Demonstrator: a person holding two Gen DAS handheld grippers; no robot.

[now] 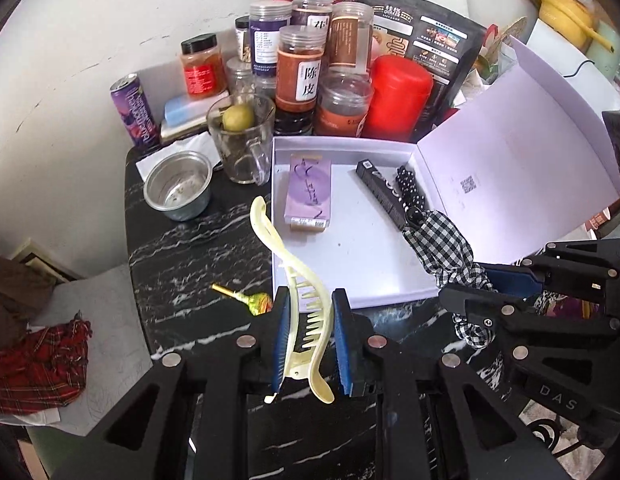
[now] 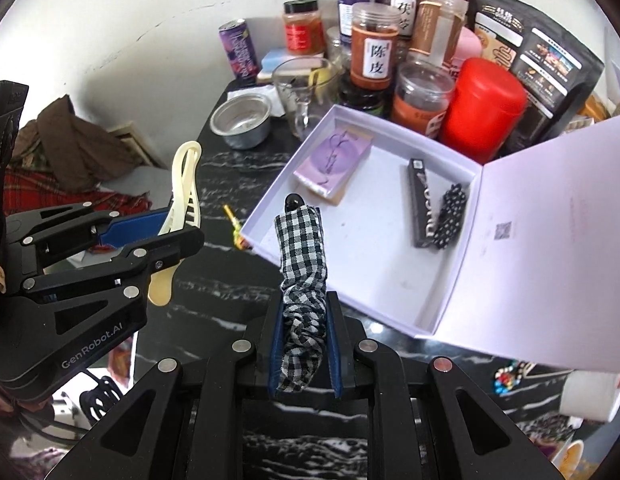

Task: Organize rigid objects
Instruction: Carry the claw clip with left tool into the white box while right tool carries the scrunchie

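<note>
Yellow lollipop (image 1: pixel 258 303) plain from left wrist, half-hidden from right.

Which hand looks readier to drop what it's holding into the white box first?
The right gripper, probably. Its checkered hair clip already pokes over the near edge of the white box. The left gripper holds its cream hair claw just outside the box's left wall, above the black table.
</note>
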